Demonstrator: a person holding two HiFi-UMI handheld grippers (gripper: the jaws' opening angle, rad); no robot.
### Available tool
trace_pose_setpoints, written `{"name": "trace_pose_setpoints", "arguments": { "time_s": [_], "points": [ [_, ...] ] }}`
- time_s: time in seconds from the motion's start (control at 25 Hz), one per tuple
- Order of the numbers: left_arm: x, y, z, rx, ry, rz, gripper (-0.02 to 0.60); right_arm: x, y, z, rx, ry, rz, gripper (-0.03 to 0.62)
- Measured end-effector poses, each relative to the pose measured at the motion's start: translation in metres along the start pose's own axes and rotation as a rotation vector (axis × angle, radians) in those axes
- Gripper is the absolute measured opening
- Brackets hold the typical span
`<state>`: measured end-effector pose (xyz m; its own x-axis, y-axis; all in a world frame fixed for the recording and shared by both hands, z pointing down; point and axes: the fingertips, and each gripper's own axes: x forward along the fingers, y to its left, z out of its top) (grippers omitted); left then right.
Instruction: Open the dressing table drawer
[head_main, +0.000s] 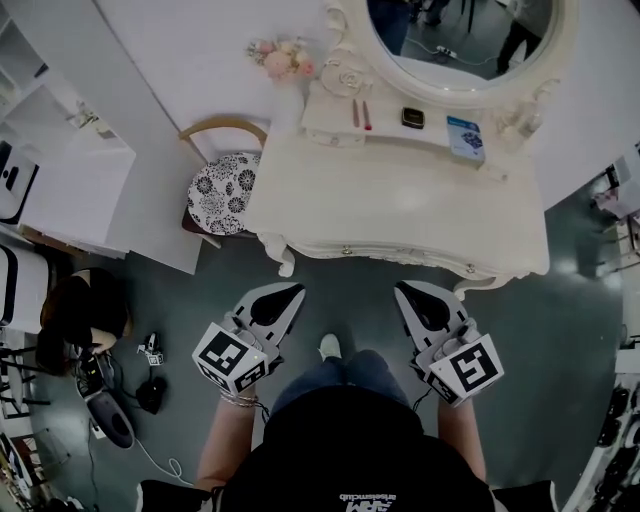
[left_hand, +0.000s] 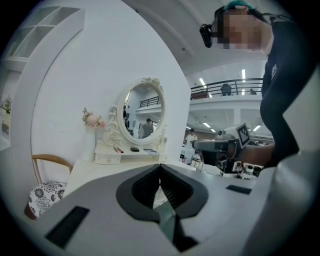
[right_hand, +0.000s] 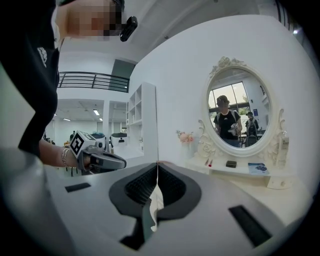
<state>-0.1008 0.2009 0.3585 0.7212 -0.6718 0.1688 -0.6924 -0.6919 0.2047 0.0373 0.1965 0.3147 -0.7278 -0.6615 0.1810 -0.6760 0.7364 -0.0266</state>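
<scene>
A white dressing table (head_main: 400, 205) with an oval mirror (head_main: 462, 40) stands ahead of me against the wall. Its drawer front (head_main: 405, 256) runs along the near edge and carries small knobs (head_main: 347, 251), and it looks closed. My left gripper (head_main: 291, 291) and right gripper (head_main: 402, 289) hover side by side short of that edge, both pointing at the table and touching nothing. In the left gripper view the jaws (left_hand: 160, 165) meet with nothing between them. The right gripper's tips (right_hand: 157, 163) also meet, empty.
A chair with a patterned cushion (head_main: 222, 192) sits at the table's left. A flower vase (head_main: 283, 60), a black box (head_main: 412, 117) and a blue card (head_main: 465, 137) lie on the small shelf under the mirror. White shelving (head_main: 60, 170) and floor cables (head_main: 110, 400) are left.
</scene>
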Motion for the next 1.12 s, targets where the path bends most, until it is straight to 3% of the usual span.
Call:
{"name": "trace_pose_setpoints", "arguments": {
  "time_s": [0.48, 1.12],
  "points": [
    [-0.003, 0.027, -0.010, -0.030, -0.009, 0.057, 0.018, 0.010, -0.003, 0.007, 0.002, 0.024, -0.040, 0.020],
    [0.035, 0.044, -0.011, -0.052, 0.030, 0.101, 0.018, 0.052, -0.043, 0.012, -0.005, 0.018, 0.084, 0.020]
  ]
}}
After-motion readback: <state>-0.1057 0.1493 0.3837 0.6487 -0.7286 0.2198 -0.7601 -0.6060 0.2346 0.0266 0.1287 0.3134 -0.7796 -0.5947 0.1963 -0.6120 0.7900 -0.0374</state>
